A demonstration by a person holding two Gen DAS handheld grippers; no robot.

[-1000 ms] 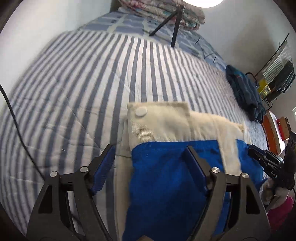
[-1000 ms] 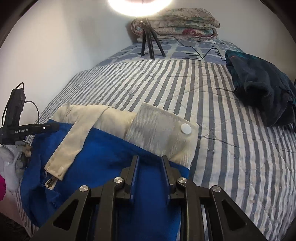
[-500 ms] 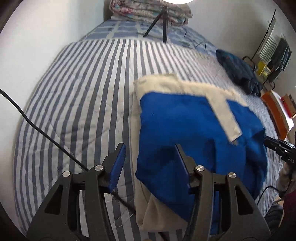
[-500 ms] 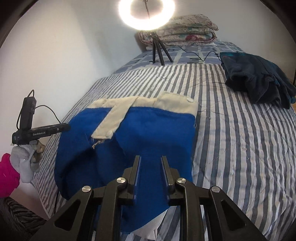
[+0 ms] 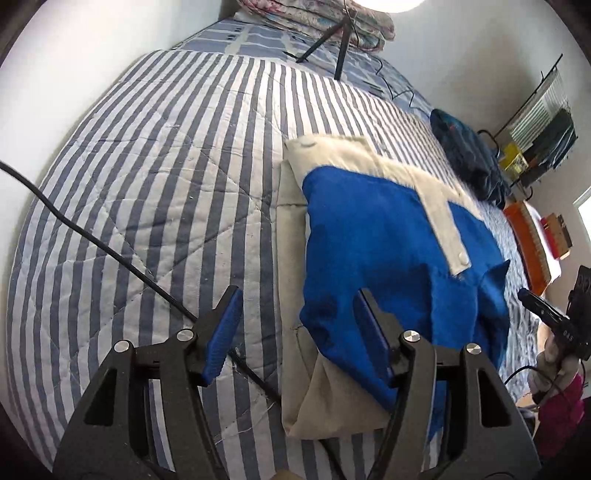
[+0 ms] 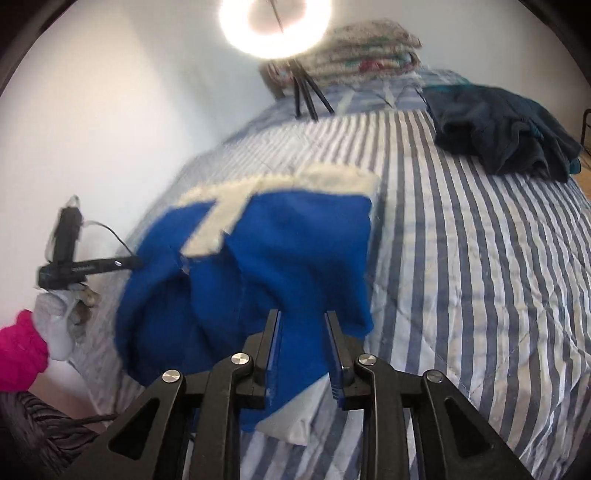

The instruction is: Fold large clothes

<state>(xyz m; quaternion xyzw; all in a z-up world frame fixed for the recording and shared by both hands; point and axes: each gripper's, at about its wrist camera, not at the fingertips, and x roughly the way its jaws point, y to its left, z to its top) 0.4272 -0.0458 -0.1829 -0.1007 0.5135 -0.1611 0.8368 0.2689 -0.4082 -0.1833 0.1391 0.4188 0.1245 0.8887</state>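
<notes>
Two handheld grippers work over one bed [image 5: 155,177] covered by a quilted bedspread in blue-grey and white stripes. One large garment, a bright blue jacket [image 5: 388,251] with cream collar and cream placket trim [image 5: 439,221] bearing round snaps, lies bunched on the bed from the centre toward 4 o'clock in the left wrist view, with a pale lining panel showing along its left edge and at its near corner. The left gripper [image 5: 295,332] has its two blue-padded fingers spread wide apart, holding nothing; its right finger lies against the jacket's near edge, its left finger over the bare bedspread. The right gripper [image 6: 301,350] has its fingers drawn in on a fold of the blue fabric at 6 o'clock in the right wrist view, which is blurred. One black cable [image 5: 110,251] runs diagonally across the bedspread from 9 o'clock toward the left gripper. One dark navy garment [image 6: 502,136] lies crumpled at 2 o'clock in the right wrist view, well apart from the jacket. At 12 o'clock one glowing ring light [image 6: 273,26] stands on a black tripod, before one stack of folded floral quilts [image 6: 365,48] at the bed's head. The walls are plain white; a wire rack [image 5: 535,122] stands at 2 o'clock in the left wrist view.
</notes>
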